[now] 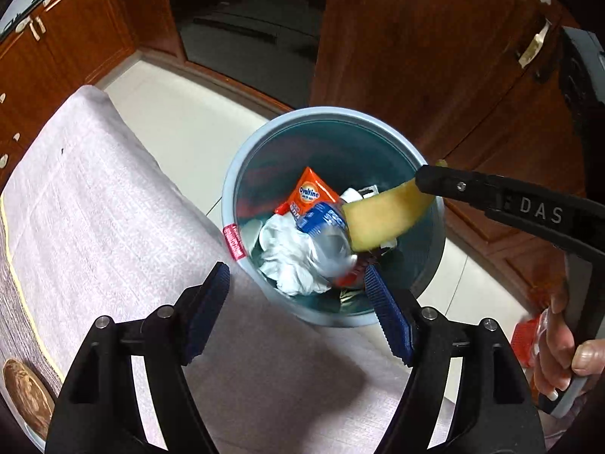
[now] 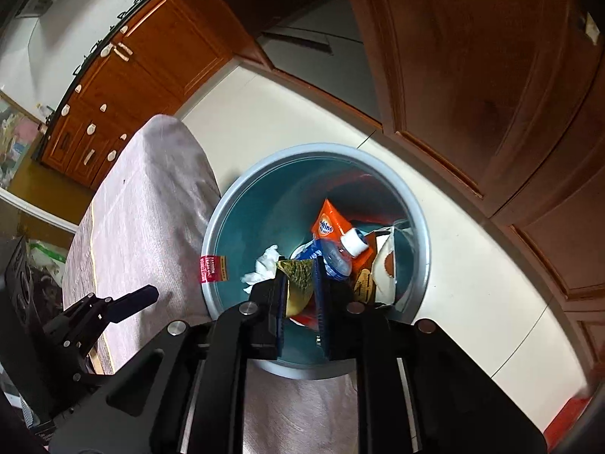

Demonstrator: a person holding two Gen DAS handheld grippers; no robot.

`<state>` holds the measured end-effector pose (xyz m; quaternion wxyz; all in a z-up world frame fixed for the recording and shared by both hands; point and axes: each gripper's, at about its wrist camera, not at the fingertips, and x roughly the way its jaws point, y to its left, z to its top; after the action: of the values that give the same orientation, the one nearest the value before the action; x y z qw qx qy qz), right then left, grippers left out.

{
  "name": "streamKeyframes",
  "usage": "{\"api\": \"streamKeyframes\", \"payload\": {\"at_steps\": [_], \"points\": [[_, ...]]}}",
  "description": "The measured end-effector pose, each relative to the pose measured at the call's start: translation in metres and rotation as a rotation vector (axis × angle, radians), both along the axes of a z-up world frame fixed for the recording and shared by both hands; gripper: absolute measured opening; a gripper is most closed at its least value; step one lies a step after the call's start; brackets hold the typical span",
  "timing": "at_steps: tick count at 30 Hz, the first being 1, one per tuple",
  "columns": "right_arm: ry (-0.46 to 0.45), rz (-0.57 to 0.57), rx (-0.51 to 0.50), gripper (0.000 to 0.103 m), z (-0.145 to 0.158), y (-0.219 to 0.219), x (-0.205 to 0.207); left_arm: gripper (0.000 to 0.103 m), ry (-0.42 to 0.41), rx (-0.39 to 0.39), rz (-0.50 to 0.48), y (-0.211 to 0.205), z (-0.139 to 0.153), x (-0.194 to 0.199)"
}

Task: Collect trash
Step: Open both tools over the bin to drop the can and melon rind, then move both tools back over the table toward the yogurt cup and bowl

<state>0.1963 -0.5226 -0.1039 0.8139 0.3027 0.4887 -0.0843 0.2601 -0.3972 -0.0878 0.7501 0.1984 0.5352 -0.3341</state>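
The left hand-held gripper [image 1: 297,304] stands wide apart and holds nothing, above the edge of the desk [image 1: 113,204]. The right hand-held gripper [image 2: 300,295] is nearly closed and pinches a yellow peel [image 2: 298,283] over the bin [image 2: 223,212]. Deeper in the bin lie tissue [image 1: 291,253], a bottle [image 1: 329,234] and an orange sachet [image 1: 312,193].

Grayish tablecloth [image 1: 113,204] near left, wooden cabinets [image 2: 124,83] far left, pale tile floor [image 2: 472,302], big wooden door [image 1: 435,56] right.
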Motion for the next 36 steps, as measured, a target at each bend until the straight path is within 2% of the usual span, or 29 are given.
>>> {"api": "streamKeyframes", "payload": {"at_steps": [1, 2, 3, 5, 7, 9, 17, 22, 31, 33, 35, 36], "points": [[-0.004, -0.001, 0.003, 0.018, 0.001, 0.001, 0.000, 0.075, -0.003, -0.002, 0.002, 0.002, 0.001, 0.000], [-0.009, -0.003, 0.001, 0.029, 0.002, 0.001, 0.000, 0.075, -0.004, -0.006, 0.003, 0.004, 0.001, -0.002], [-0.016, -0.008, -0.002, 0.053, 0.004, 0.001, -0.001, 0.075, -0.001, -0.014, 0.004, 0.009, 0.002, -0.005], [-0.037, -0.027, -0.003, 0.074, 0.009, -0.001, -0.004, 0.075, 0.006, -0.030, 0.008, 0.014, 0.007, -0.013], [-0.040, -0.041, -0.022, 0.076, 0.015, -0.001, -0.006, 0.075, 0.005, -0.040, 0.010, 0.011, 0.011, -0.019], [-0.017, -0.043, -0.018, 0.087, 0.017, 0.000, -0.006, 0.075, 0.006, -0.051, 0.010, 0.015, 0.014, -0.019], [0.020, -0.034, -0.048, 0.087, 0.029, 0.018, -0.018, 0.076, -0.005, -0.082, 0.025, 0.037, 0.034, -0.033], [0.004, -0.020, -0.069, 0.087, 0.046, 0.038, -0.029, 0.076, -0.026, -0.110, 0.050, 0.057, 0.049, -0.040], [-0.022, 0.037, -0.097, 0.089, 0.075, 0.094, -0.041, 0.076, -0.069, -0.154, 0.106, 0.120, 0.079, -0.058], [-0.024, 0.055, -0.106, 0.089, 0.078, 0.108, -0.041, 0.082, -0.074, -0.166, 0.131, 0.139, 0.083, -0.061], [-0.023, 0.085, -0.112, 0.089, 0.082, 0.127, -0.040, 0.097, -0.091, -0.181, 0.168, 0.162, 0.086, -0.065], [-0.021, 0.096, -0.112, 0.089, 0.083, 0.134, -0.040, 0.097, -0.103, -0.191, 0.187, 0.174, 0.089, -0.067]]}}
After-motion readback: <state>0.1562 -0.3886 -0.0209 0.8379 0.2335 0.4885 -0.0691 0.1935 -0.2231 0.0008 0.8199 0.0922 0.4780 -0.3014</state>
